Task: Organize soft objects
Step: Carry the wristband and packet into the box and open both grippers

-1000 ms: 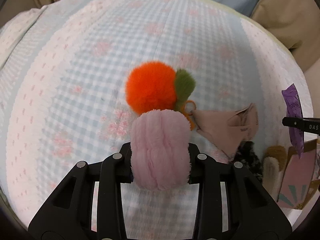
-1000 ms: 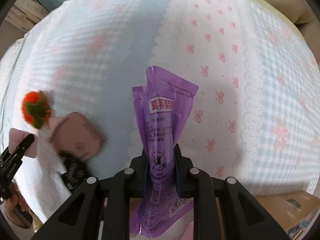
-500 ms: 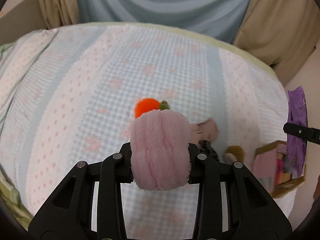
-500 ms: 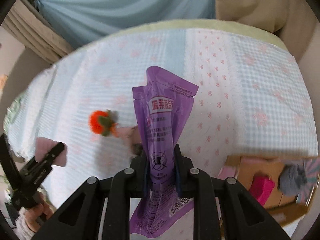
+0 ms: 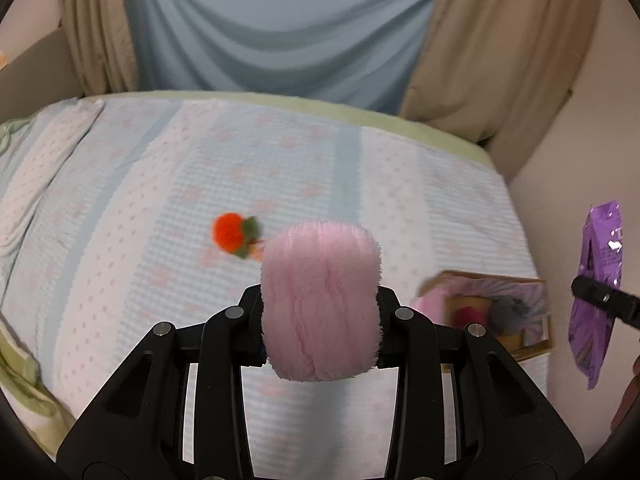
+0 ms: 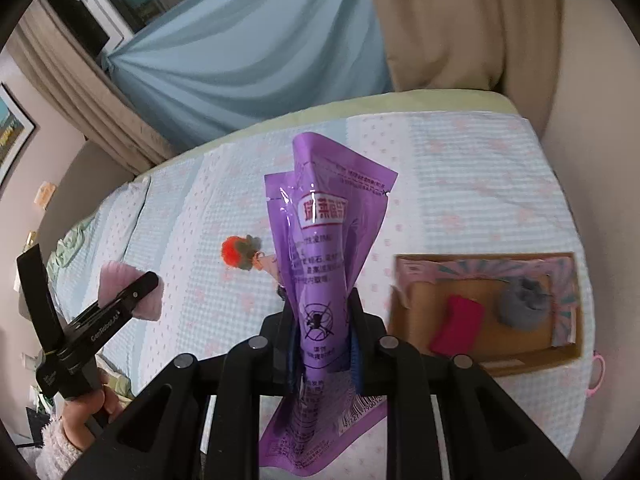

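My left gripper (image 5: pixel 320 320) is shut on a fluffy pink plush roll (image 5: pixel 320 300) and holds it high above the bed. My right gripper (image 6: pixel 322 328) is shut on a purple plastic packet (image 6: pixel 324 248), also raised. The packet shows at the right edge of the left wrist view (image 5: pixel 600 280). The pink roll shows in the right wrist view (image 6: pixel 128 292) at left. An orange pom-pom with green leaves (image 5: pixel 232 234) lies mid-bed, also in the right wrist view (image 6: pixel 238 252). A cardboard box (image 6: pixel 412 300) on the bed's right holds a red item (image 6: pixel 456 324) and a grey fluffy item (image 6: pixel 520 304).
The bed has a light blue and pink quilt (image 5: pixel 160 200) with a green edge. Blue and beige curtains (image 5: pixel 280 28) hang behind it. A wall runs along the bed's right side. A pink loop (image 6: pixel 596 372) lies beside the box.
Both grippers have risen and pulled back from the bed with their loads. The bed objects look smaller and the box has come fully into the right wrist view.
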